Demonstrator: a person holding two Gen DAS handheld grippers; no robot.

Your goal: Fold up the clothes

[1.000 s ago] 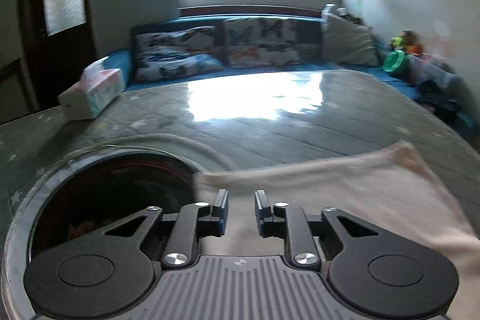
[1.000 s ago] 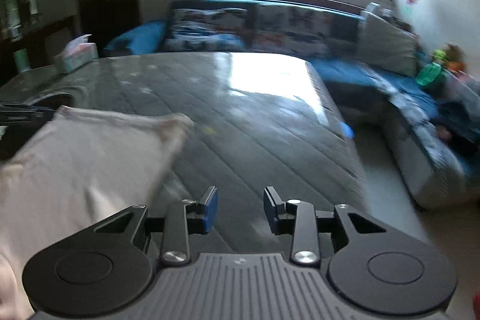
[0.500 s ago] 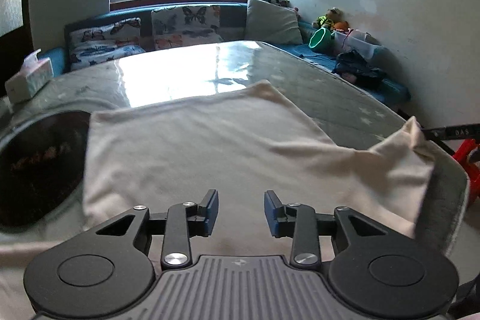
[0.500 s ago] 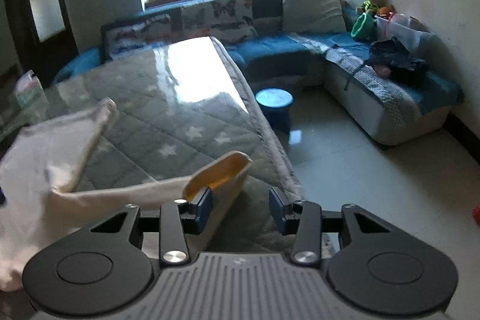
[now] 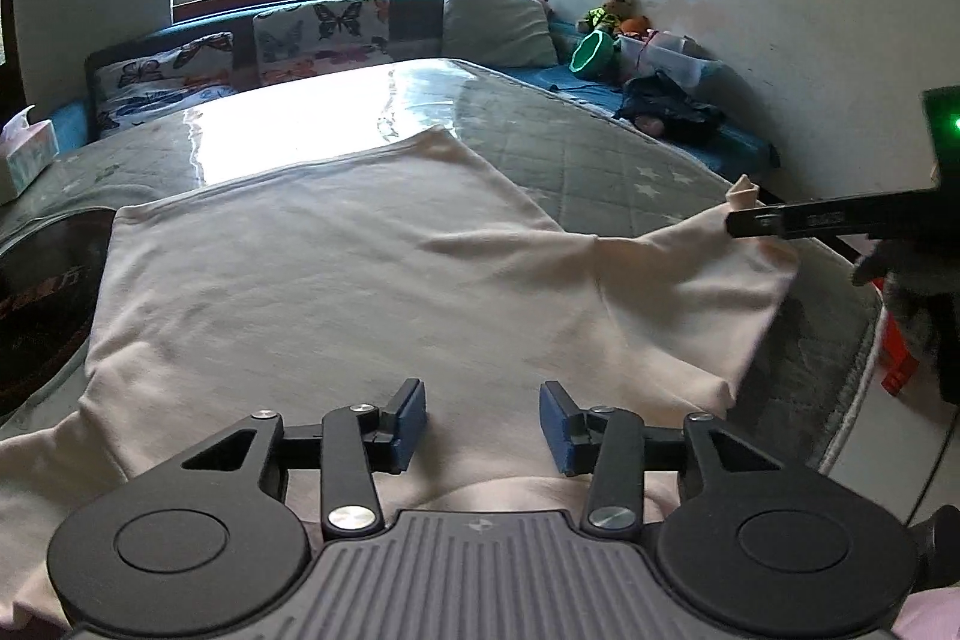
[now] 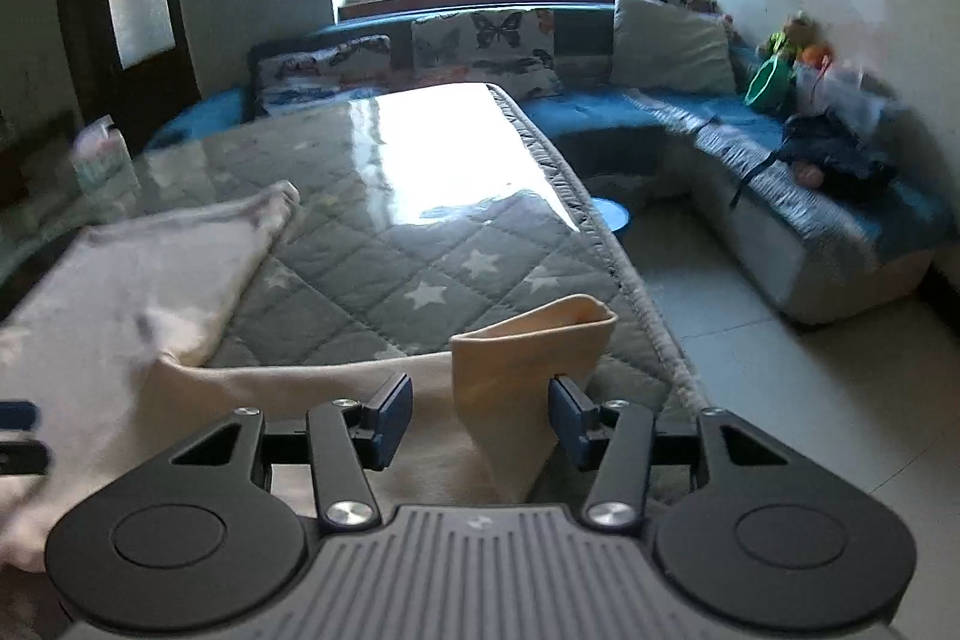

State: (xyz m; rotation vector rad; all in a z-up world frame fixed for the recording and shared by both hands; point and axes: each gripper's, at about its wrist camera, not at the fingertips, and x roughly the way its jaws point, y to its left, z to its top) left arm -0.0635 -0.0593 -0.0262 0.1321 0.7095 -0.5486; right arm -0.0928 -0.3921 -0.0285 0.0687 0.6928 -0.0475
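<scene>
1. The left hand-held gripper [image 5: 483, 421] tilts downward over the cream garment [image 5: 336, 274], which lies spread on the star-quilted desk [image 5: 630, 160].
2. Its jaws are opening, blue pads apart, gripping nothing; cloth lies beneath them.
3. The right hand-held gripper [image 6: 481, 421] tilts down at the desk's edge.
4. Its jaws are opening around the garment's sleeve cuff [image 6: 531, 346], pads not pressing it.

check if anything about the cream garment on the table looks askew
Yes. The cream garment lies mostly flat, but its sleeve nearest the right gripper stands curled up at the table's edge instead of lying flat.
</scene>
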